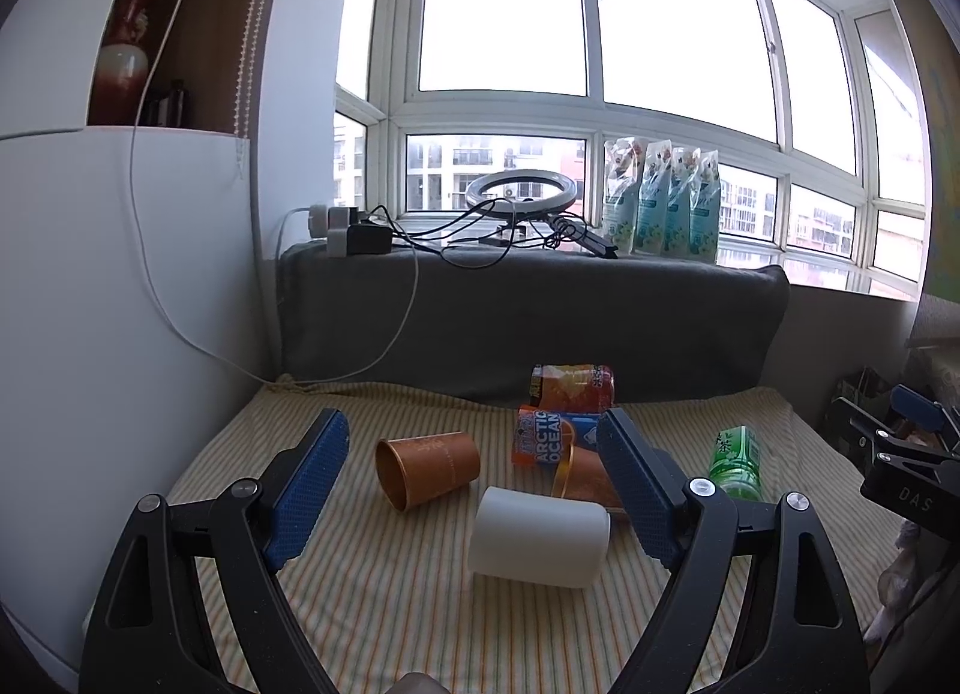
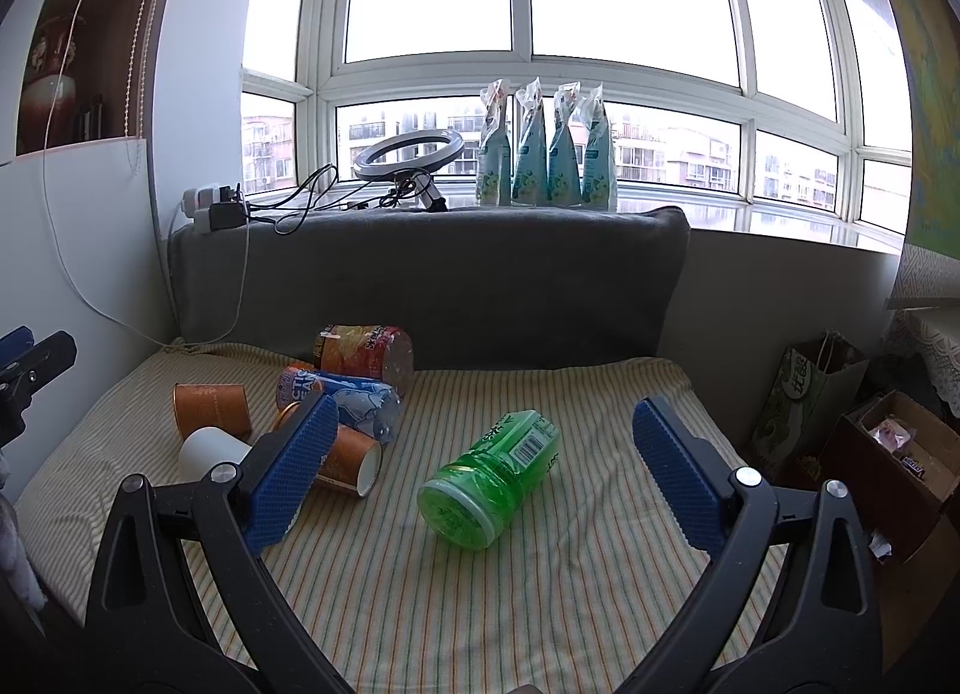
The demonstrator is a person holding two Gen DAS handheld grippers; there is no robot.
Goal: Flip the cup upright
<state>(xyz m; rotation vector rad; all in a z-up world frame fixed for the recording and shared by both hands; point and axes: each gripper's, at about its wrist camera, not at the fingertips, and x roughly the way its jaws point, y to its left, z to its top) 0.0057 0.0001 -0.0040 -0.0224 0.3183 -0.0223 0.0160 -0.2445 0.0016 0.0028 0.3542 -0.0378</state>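
Three cups lie on their sides on the striped cloth [image 1: 384, 592]. A white cup [image 1: 538, 538] lies nearest my left gripper [image 1: 474, 430], which is open above the cloth with nothing between its fingers. An orange paper cup [image 1: 427, 469] lies to the left with its mouth toward me. A second orange cup [image 1: 591, 475] is partly hidden behind the right finger. In the right wrist view the white cup [image 2: 211, 450], the orange cup [image 2: 211, 409] and the second orange cup [image 2: 354, 459] lie at the left. My right gripper [image 2: 483, 424] is open, and is seen too at the edge as the right gripper [image 1: 900, 454].
A green bottle [image 2: 492, 478] lies on its side mid-cloth, green bottle [image 1: 736, 460]. A blue-orange can [image 1: 549, 442] and a red can [image 1: 573, 388] lie behind the cups. A grey cushion [image 1: 540, 310] backs the cloth. Bags and boxes [image 2: 870, 436] stand at the right.
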